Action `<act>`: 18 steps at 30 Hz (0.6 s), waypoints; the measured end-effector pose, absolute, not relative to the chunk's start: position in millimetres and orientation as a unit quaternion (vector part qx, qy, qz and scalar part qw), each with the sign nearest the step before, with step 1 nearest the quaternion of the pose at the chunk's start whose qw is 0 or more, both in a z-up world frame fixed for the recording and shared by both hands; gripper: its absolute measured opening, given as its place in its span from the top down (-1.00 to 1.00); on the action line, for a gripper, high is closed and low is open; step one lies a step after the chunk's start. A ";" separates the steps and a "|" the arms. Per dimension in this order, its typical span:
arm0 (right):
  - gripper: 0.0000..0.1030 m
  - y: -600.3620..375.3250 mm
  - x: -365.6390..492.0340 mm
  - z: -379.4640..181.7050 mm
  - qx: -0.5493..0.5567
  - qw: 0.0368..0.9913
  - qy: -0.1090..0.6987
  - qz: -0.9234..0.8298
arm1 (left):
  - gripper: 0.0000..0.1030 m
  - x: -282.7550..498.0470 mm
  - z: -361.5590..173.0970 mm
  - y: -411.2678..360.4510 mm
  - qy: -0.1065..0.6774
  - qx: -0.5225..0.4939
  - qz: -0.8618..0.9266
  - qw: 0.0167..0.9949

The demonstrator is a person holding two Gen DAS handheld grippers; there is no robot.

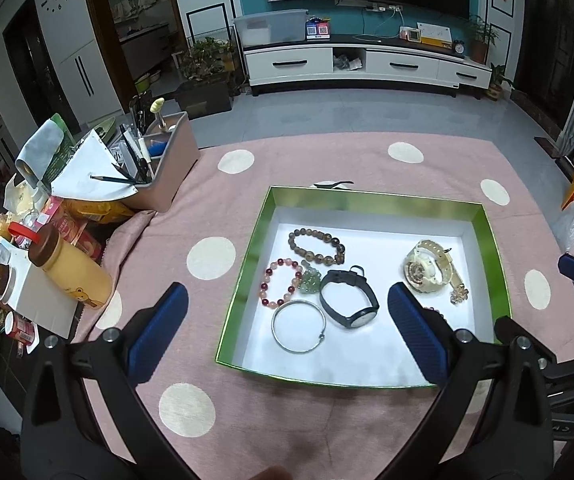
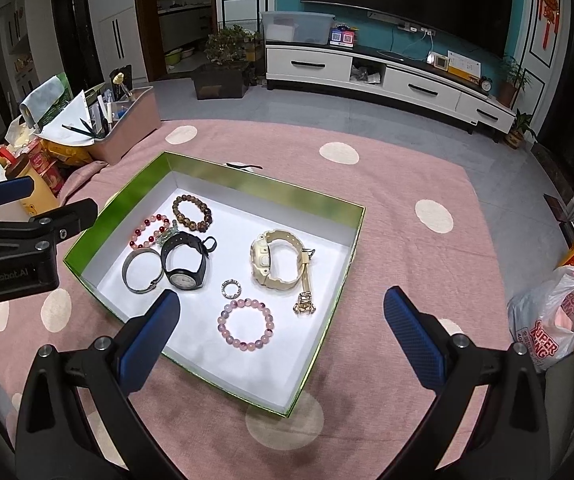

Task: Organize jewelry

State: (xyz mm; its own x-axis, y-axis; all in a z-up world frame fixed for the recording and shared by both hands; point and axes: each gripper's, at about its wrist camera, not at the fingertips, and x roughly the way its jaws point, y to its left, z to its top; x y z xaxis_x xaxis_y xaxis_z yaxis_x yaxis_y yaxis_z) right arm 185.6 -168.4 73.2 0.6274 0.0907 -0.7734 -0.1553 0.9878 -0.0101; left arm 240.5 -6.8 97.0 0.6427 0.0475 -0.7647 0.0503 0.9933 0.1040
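Nearest, the left claw (image 1: pixel 287 320) is hovering with its blue fingers spread wide and nothing between them, just over the near edge of the green-rimmed box (image 1: pixel 247 260). Likewise the right claw (image 2: pixel 281 322) is hanging spread and empty above the box's near right corner.

Inside the box, on its white floor, the jewelry is lying flat. Closest to the right claw is sitting a pale purple bead bracelet (image 2: pixel 245 325), with a small ring (image 2: pixel 231 288) just beyond it. Further left, a silver bangle (image 1: pixel 298 326) is touching a black watch (image 1: pixel 349 298). Beyond those, a red and pink bead bracelet (image 1: pixel 283 283) is lying beside a small green charm (image 1: pixel 310 280), and a brown bead bracelet (image 1: pixel 317 246) is resting nearest the far wall. Toward the right, a cream watch (image 2: pixel 277 260) is lying with a gold clasp piece (image 2: pixel 305 305) at its strap.

The box is sitting on a pink, dotted tablecloth (image 1: pixel 215 200) covering the table.
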 end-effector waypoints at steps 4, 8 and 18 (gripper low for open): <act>-0.97 -167.4 188.3 71.8 -0.039 0.901 0.428 0.065 | -0.96 243.3 92.6 -7.0 0.425 0.065 0.006 0.903; -0.97 -166.3 189.3 71.4 -0.042 0.901 0.428 0.064 | -0.96 246.0 88.9 -5.5 0.428 0.066 0.010 0.901; -0.97 -165.1 190.1 71.5 -0.042 0.900 0.430 0.063 | -0.96 248.2 85.3 -2.4 0.432 0.067 0.014 0.899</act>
State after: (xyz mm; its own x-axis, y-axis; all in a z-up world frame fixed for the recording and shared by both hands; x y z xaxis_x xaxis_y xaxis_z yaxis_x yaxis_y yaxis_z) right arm 190.1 -165.1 71.5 0.6229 0.0770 -0.7785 -0.1498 0.9885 -0.0221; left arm 248.2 -2.4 85.3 0.6259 0.0837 -0.7754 0.0327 0.9905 0.1334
